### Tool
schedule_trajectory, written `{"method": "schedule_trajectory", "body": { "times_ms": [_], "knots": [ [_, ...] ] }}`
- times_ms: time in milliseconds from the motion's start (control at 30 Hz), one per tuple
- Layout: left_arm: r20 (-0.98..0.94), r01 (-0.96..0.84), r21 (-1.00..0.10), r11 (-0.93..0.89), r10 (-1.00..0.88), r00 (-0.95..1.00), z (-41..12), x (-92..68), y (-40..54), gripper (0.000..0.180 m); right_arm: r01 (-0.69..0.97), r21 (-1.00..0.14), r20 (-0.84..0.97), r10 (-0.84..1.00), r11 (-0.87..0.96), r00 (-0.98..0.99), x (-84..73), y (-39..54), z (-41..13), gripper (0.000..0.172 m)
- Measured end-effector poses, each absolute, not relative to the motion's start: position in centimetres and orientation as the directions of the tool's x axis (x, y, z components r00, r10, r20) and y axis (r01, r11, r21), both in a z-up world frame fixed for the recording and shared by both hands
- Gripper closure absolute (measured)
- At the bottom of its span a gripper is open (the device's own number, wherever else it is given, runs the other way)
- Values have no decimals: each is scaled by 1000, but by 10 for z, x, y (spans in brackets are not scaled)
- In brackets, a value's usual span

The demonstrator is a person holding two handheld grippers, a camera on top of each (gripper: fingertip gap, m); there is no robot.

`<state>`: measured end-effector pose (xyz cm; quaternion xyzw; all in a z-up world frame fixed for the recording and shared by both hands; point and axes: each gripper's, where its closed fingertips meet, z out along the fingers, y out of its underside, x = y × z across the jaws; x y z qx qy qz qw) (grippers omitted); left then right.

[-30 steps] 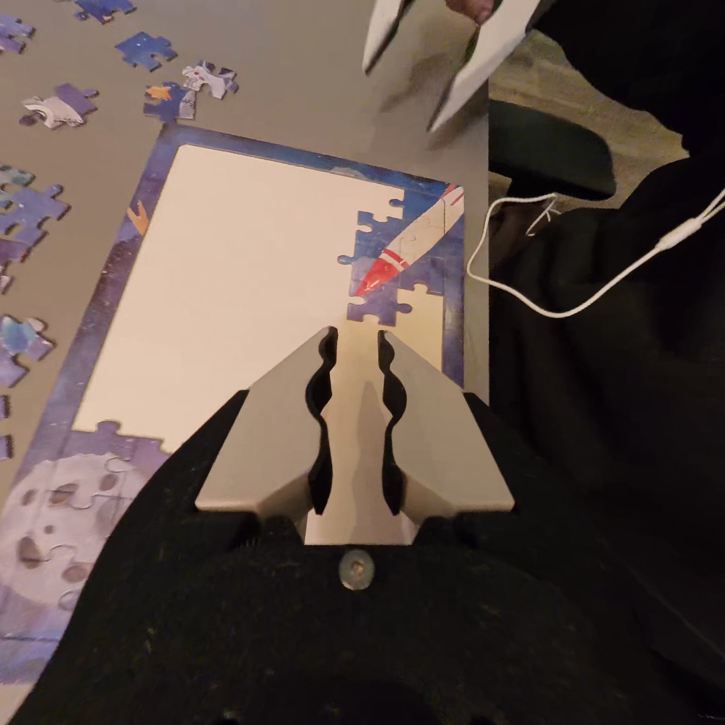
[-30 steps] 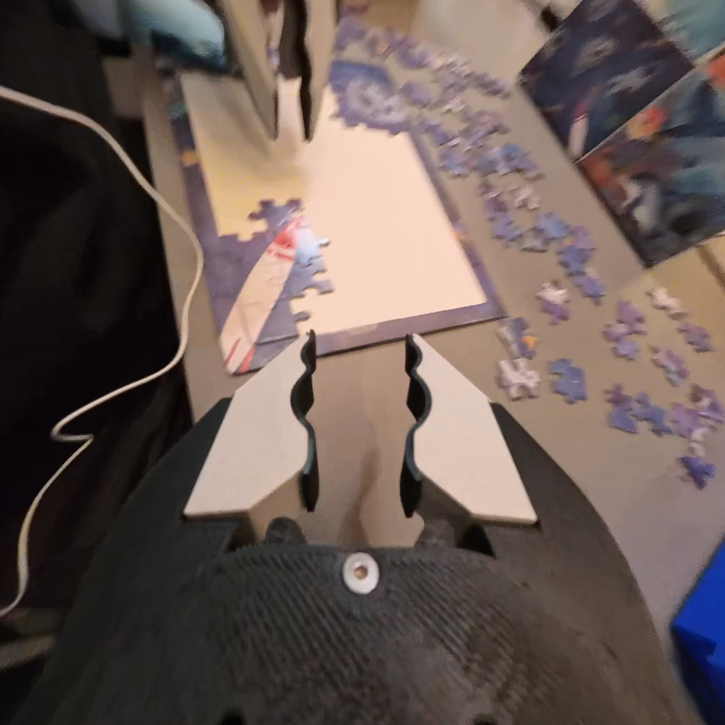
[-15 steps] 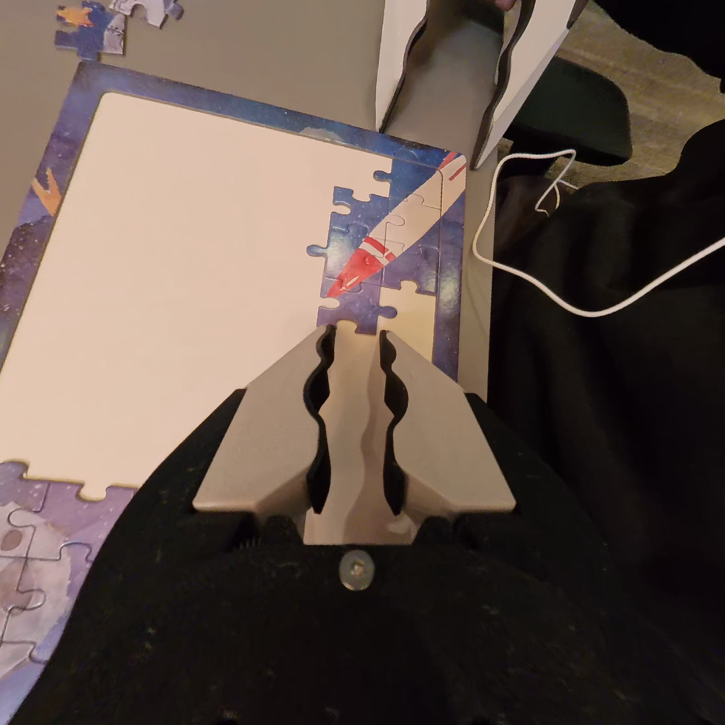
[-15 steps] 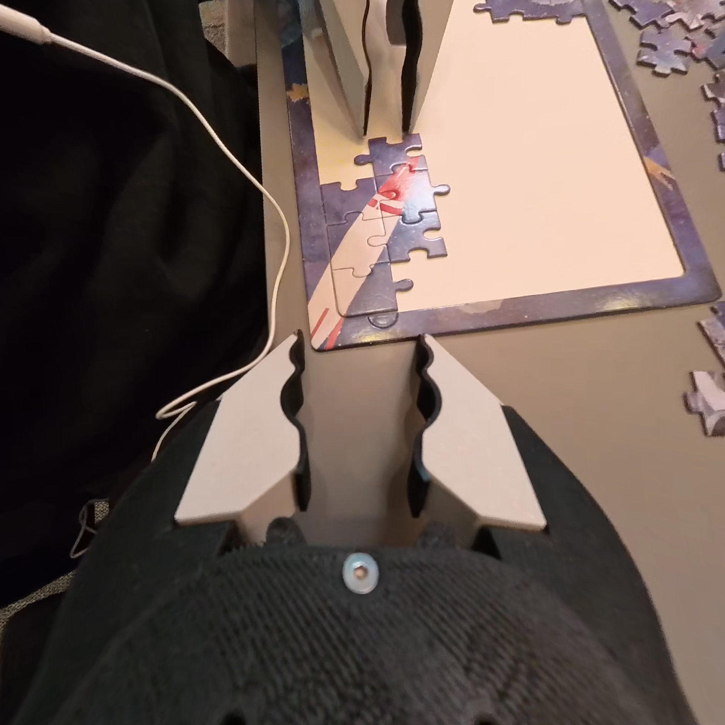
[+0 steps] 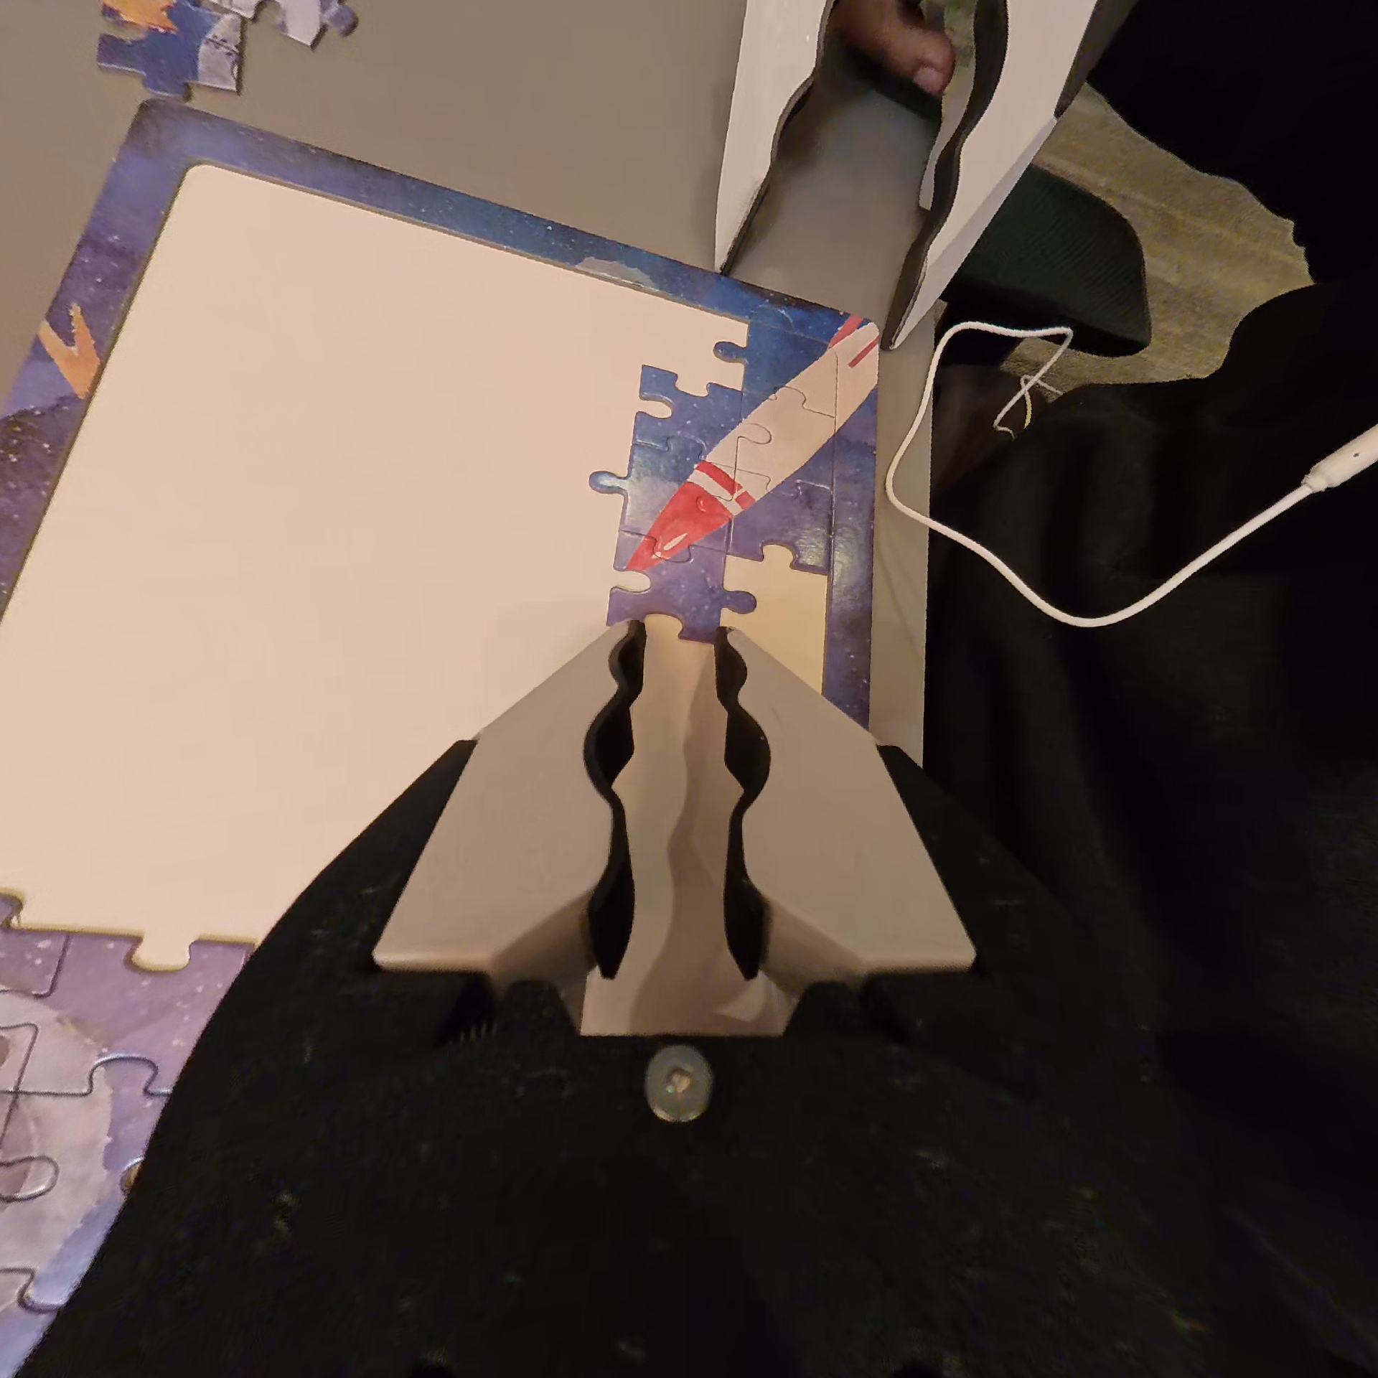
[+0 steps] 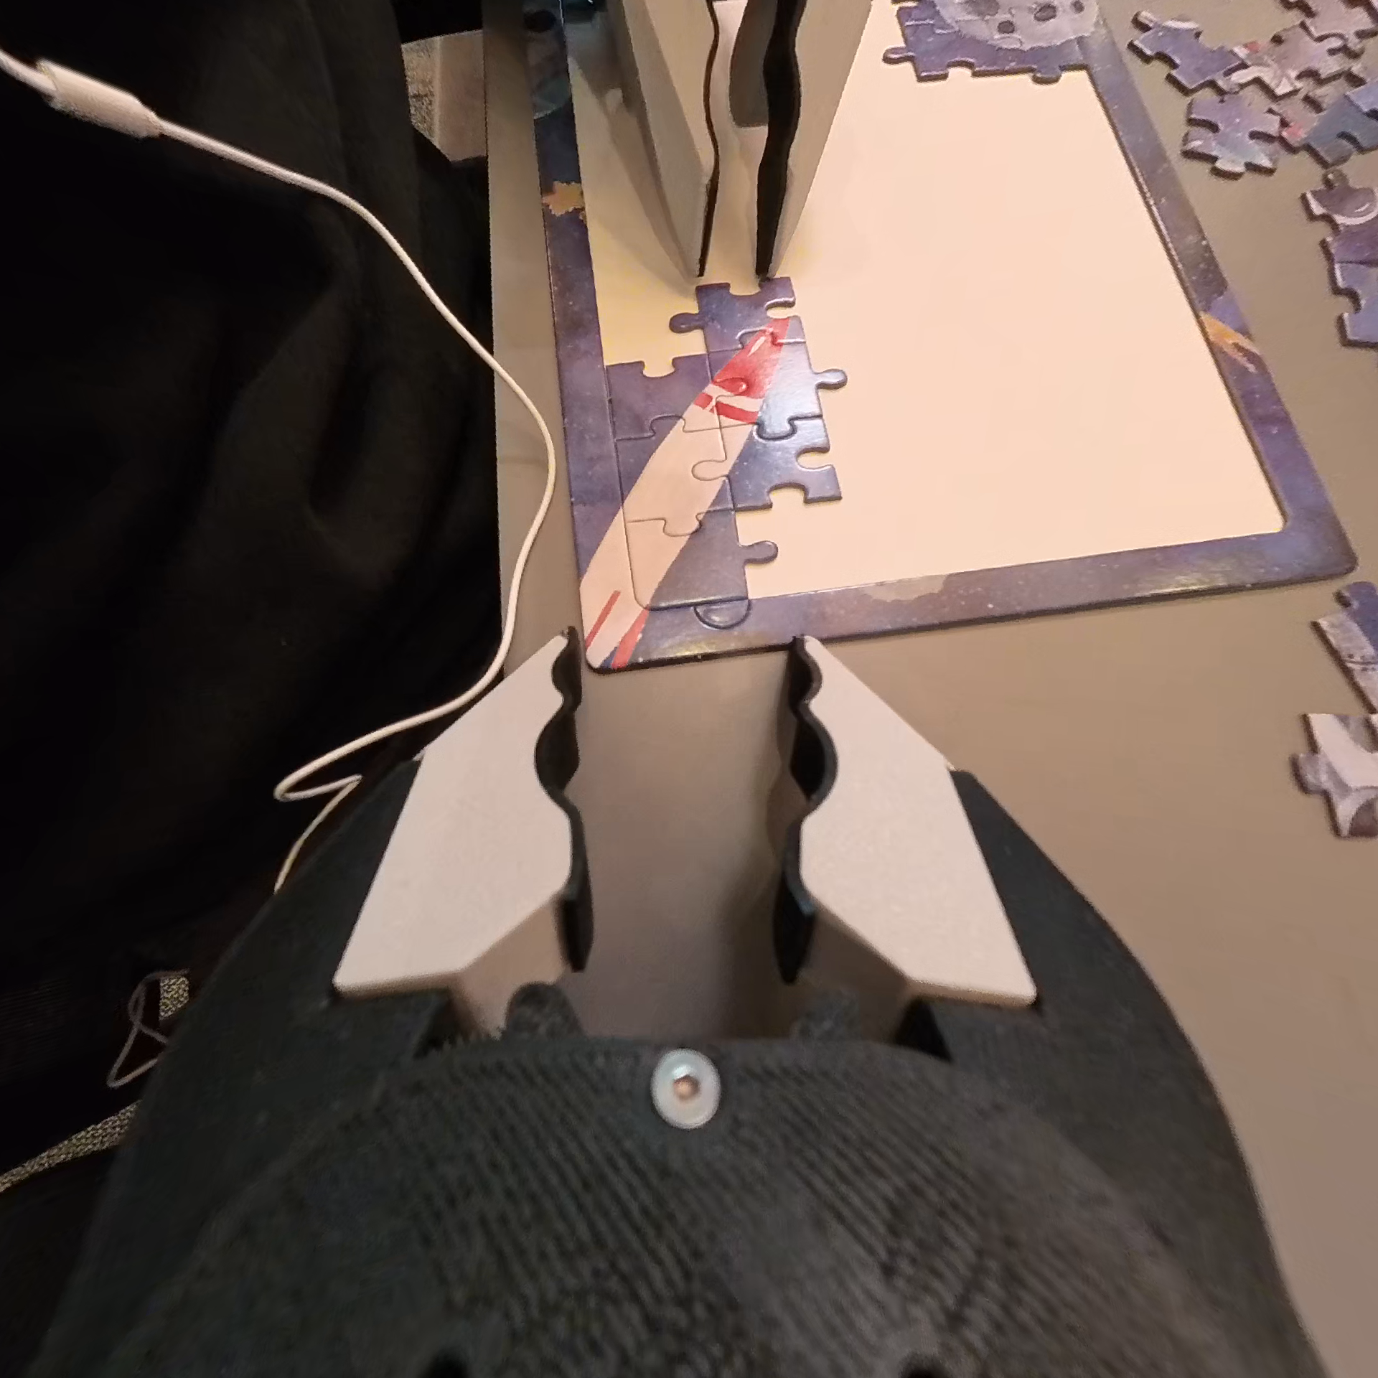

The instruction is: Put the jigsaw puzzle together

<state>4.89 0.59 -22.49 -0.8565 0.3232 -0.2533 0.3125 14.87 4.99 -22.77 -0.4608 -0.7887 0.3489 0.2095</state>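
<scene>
A blue-bordered puzzle frame (image 5: 447,216) with a cream inside lies on the grey table. A joined cluster with a red and white rocket (image 5: 746,477) fills its corner and also shows in the right wrist view (image 6: 716,447). My left gripper (image 5: 680,630) is narrowly open with nothing between its pads. Its tips rest at the edge of the cluster's end purple piece (image 5: 678,596); the right wrist view (image 6: 731,272) shows the same contact on that piece (image 6: 746,306). My right gripper (image 6: 684,645) is wide open and empty at the frame's corner (image 6: 619,649), low over the table.
A joined moon cluster (image 5: 60,1044) fills the frame's other end. Loose pieces lie on the table (image 6: 1268,89) and beyond the frame (image 5: 194,45). A white cable (image 6: 522,417) hangs past the table edge over dark clothing.
My left gripper moved up to the rocket cluster until its tips met the purple end piece. My right gripper came down to the frame's corner and opened wider.
</scene>
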Motion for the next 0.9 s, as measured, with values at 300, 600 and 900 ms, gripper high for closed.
{"method": "schedule_trajectory", "body": {
  "times_ms": [300, 600, 900],
  "knots": [
    [249, -372, -721, -584, -720, 648, -218, 47, 4, 158, 594, -728, 21, 878, 342, -479, 148, 52, -223, 118],
    [136, -257, -810, -527, -595, 792, -180, -22, 33, 162, 336, -874, 211, 897, 351, -389, 108, 85, -156, 122],
    [-76, -156, -939, -306, -259, 963, -77, -149, 122, 166, 55, -956, 258, 913, 289, -316, -5, 124, -68, 126]
  ]
}}
